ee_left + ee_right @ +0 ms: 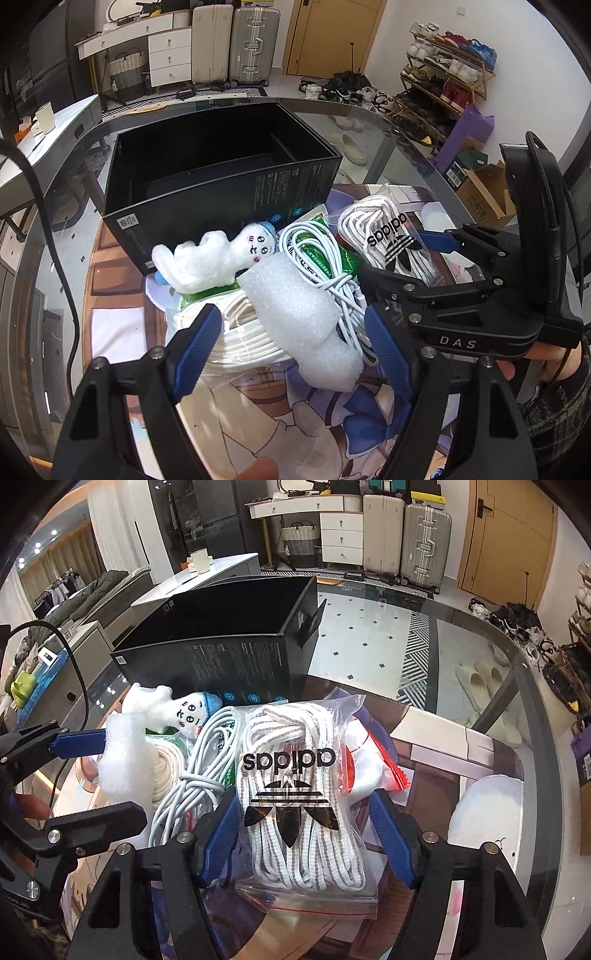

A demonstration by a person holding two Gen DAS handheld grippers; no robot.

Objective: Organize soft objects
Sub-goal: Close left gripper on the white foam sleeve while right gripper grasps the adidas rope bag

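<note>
A white foam piece [303,317] lies between the open fingers of my left gripper [291,343], over a coil of white rope [243,339]. A white plush doll [218,254], a white cable bundle [325,258] and a bag of white adidas laces [384,236] lie behind it, in front of an open black box [221,173]. My right gripper [303,834] is open, its fingers on either side of the laces bag [295,805]. The doll [173,709], cable [199,775], foam [125,760] and box [229,646] show to its left.
All lies on a printed mat [280,413] on a glass table [391,147]. A white round cushion [487,812] sits at the right of the mat. Red-edged plastic bags [384,760] lie beside the laces. A room with suitcases and a shoe rack lies beyond.
</note>
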